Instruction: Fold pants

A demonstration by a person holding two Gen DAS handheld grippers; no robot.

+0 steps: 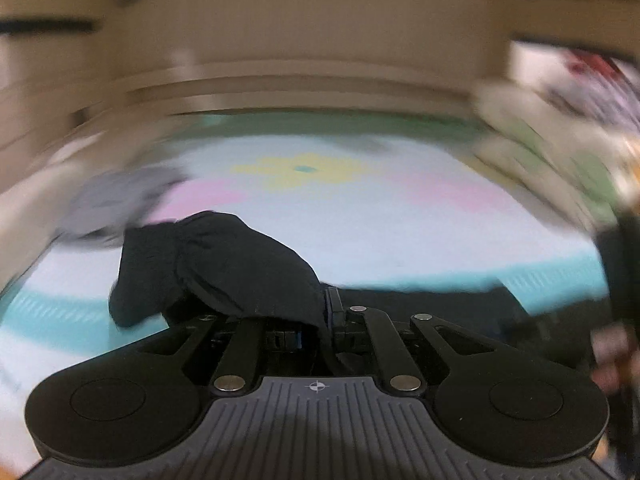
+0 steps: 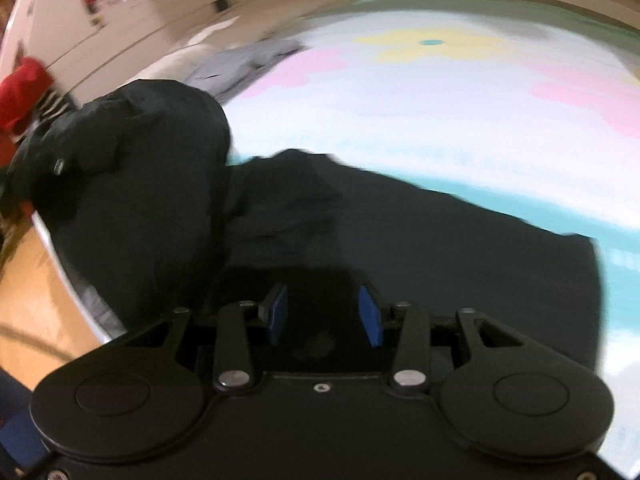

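The black pants (image 2: 400, 248) lie near the front edge of a pastel mat (image 2: 440, 120). My left gripper (image 1: 326, 312) is shut on a bunched part of the black pants (image 1: 224, 264), which drapes over its fingers and hangs above the mat (image 1: 360, 220). My right gripper (image 2: 322, 316) is open, its blue pads (image 2: 370, 316) apart just above the flat black cloth. A raised fold of the pants (image 2: 136, 168) stands at its left. Both views are motion-blurred.
A grey garment (image 1: 116, 204) lies at the mat's far left, also in the right wrist view (image 2: 244, 64). Red and striped clothes (image 2: 24, 92) sit off the left edge above a wooden floor (image 2: 36, 304). A pale pile (image 1: 552, 152) lies at the right.
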